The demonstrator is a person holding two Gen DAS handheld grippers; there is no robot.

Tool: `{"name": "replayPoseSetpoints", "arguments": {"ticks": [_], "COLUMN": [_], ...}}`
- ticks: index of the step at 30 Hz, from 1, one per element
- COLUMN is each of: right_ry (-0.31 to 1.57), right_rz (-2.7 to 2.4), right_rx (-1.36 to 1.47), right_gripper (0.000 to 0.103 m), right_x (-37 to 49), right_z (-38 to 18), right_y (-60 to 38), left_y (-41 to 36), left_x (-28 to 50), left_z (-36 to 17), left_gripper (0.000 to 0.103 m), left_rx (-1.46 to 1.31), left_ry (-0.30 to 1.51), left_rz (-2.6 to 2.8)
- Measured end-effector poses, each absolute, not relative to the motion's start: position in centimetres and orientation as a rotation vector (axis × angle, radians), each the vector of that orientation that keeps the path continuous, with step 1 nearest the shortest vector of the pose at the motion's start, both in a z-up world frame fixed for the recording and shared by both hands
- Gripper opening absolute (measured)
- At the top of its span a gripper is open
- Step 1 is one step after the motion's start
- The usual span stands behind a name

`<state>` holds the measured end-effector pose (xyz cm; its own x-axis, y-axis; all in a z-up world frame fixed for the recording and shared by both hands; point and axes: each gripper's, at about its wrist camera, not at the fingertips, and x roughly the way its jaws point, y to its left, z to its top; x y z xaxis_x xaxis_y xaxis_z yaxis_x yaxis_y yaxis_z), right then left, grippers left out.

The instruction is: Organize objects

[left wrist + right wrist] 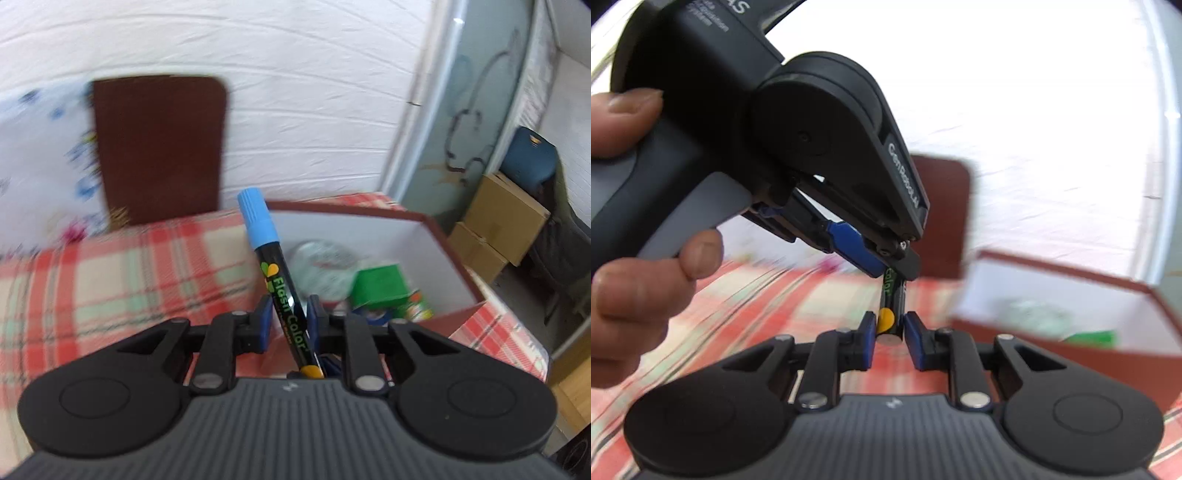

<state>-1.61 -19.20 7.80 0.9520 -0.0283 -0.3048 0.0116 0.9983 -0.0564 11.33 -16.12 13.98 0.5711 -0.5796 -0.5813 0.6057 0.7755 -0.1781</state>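
Marker (282, 291) upright, blue cap uppermost

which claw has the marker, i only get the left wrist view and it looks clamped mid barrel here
Observer: Both do. In the right wrist view the right claw is shut on the marker at its butt end, by the yellow mark.
Operator: so is the left claw above that?
Observer: Yes, the left claw comes in from the upper left and pinches the barrel just above the right one.
Operator: who's holding the left one
Observer: A hand is wrapped round its grey handle, at the left edge of that view.
Operator: box near?
Observer: The brown-rimmed box sits to the right behind the marker, on the plaid cloth.
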Motion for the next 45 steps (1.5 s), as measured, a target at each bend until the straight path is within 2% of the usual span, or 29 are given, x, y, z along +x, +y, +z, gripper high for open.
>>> {"name": "replayPoseSetpoints", "arguments": {"ticks": [8, 10, 11, 12, 13, 14, 19, 26, 30, 34, 35, 39, 41, 43, 45], "right_ry": [0.281, 0.295, 0.305, 0.314, 0.31, 0.29, 0.247, 0.243, 0.248, 0.257, 0.264, 0.283, 0.287, 0.285, 0.274], "right_rz": [-0.219, -0.246, -0.269, -0.283, -0.292, -0.298, -0.308, -0.342, -0.361, -0.366, -0.364, -0.366, -0.363, -0.349, -0.343], "right_rx": [0.074, 0.102, 0.115, 0.127, 0.137, 0.131, 0.167, 0.257, 0.3, 0.344, 0.36, 0.381, 0.375, 0.369, 0.36], "right_gripper": [0.018, 0.019, 0.022, 0.037, 0.045, 0.045, 0.05, 0.052, 0.055, 0.061, 0.062, 0.077, 0.079, 0.087, 0.089], "right_x": [0.6, 1.0, 1.3, 1.5, 1.4, 1.1, 0.4, -2.7, -4.3, -5.8, -6.1, -7.7, -8.5, -9.2, -10.0], "right_z": [8.1, 7.3, 6.9, 6.4, 5.9, 5.7, 5.6, 6.7, 7.5, 8.4, 8.5, 8.9, 9.4, 9.9, 10.5], "right_y": [-29.1, -30.7, -31.3, -32.0, -32.5, -32.7, -33.0, -33.3, -34.4, -34.9, -35.0, -34.6, -33.9, -33.3, -32.6], "left_y": [-28.1, -29.9, -30.4, -30.7, -30.6, -30.5, -28.7, -25.7, -24.0, -21.8, -21.3, -19.4, -18.4, -17.4, -16.6], "left_x": [12.9, 13.2, 13.5, 13.7, 14.1, 14.3, 14.8, 10.7, 7.9, 5.6, 5.1, 3.7, 3.1, 2.4, 1.6], "left_z": [11.8, 10.8, 10.4, 10.1, 9.8, 9.7, 10.1, 11.7, 12.2, 12.6, 12.6, 12.6, 12.7, 12.8, 12.8], "left_gripper": [0.019, 0.023, 0.022, 0.022, 0.023, 0.023, 0.034, 0.05, 0.068, 0.091, 0.093, 0.095, 0.096, 0.097, 0.097], "left_rx": [0.199, 0.254, 0.268, 0.274, 0.27, 0.267, 0.244, 0.268, 0.304, 0.312, 0.314, 0.305, 0.282, 0.262, 0.253], "left_ry": [0.702, 0.699, 0.698, 0.703, 0.71, 0.712, 0.722, 0.654, 0.609, 0.555, 0.546, 0.549, 0.558, 0.552, 0.544], "left_rz": [-0.801, -0.785, -0.767, -0.766, -0.77, -0.764, -0.67, -0.612, -0.564, -0.514, -0.506, -0.474, -0.458, -0.442, -0.433]}}
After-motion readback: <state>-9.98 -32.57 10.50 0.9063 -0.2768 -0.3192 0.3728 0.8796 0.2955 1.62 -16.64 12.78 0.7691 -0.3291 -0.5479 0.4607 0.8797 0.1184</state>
